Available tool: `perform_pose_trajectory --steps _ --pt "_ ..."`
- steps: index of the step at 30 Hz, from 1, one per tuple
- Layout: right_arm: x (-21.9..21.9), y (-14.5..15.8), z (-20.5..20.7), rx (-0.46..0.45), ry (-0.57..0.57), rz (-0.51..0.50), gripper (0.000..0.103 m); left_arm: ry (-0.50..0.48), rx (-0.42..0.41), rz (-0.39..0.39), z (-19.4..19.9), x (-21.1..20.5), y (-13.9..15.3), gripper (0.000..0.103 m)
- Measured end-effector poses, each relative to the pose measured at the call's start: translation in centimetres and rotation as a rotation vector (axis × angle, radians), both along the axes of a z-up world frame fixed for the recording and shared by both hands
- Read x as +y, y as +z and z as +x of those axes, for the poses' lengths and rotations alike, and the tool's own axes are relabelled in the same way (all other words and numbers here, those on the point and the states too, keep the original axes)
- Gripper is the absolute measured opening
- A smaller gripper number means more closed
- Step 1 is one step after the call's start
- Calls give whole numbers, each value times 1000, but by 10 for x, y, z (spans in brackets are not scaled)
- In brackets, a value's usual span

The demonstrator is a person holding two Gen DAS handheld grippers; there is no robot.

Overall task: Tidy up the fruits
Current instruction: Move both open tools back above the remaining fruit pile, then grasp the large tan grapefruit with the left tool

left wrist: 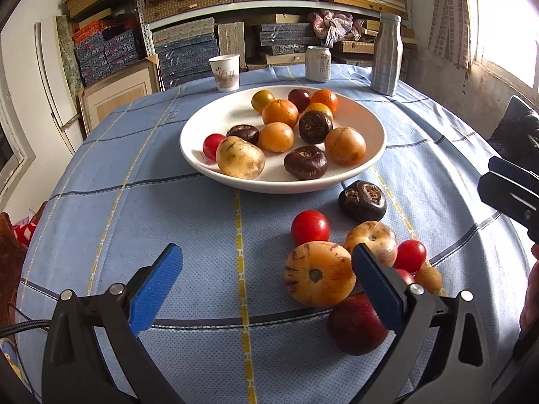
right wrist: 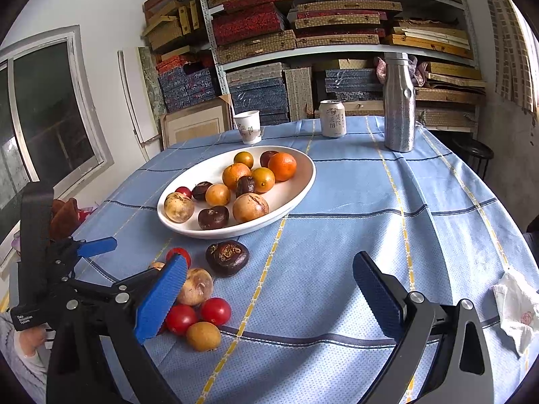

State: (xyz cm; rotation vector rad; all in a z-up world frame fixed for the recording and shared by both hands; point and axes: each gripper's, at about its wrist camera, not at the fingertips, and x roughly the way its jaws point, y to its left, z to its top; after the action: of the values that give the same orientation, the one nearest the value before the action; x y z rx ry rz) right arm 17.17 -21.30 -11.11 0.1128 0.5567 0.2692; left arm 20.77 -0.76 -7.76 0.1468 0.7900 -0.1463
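Loose fruit waits beside the bowl

Blue-checked worktop (left wrist: 202, 252) in the left wrist view: left tongs (left wrist: 266, 279) gape empty, loose fruit (left wrist: 318, 272) just right of them, white bowl (left wrist: 283, 181) beyond

Right wrist view: right tongs (right wrist: 269, 289) gape empty, the fruit lying to their left; the left tongs look nearer

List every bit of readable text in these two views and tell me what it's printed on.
"Data Acquisition System": white print on the black handle of the left gripper, seen in the right wrist view.
Paper cup: red and dark characters, too blurred to read.
White can: dark characters running down its side, too small to read.
Nothing else bears text: none on the metal bottle or white plate.
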Motion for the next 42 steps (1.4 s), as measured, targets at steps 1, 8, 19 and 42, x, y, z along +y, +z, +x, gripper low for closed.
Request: perform_pose_trajectory --steps 1,8,19,42 --pt "0 0 0 -2 0 1 100 1 3 -6 0 1 0 98" --pt "-1 0 0 0 3 3 100 59 -35 13 -2 15 3 99" --pt "-2 3 -2 -8 5 18 100 199 -100 -10 -12 60 14 98" --pt "5 2 -1 2 15 7 100 31 24 -5 -8 32 -11 74"
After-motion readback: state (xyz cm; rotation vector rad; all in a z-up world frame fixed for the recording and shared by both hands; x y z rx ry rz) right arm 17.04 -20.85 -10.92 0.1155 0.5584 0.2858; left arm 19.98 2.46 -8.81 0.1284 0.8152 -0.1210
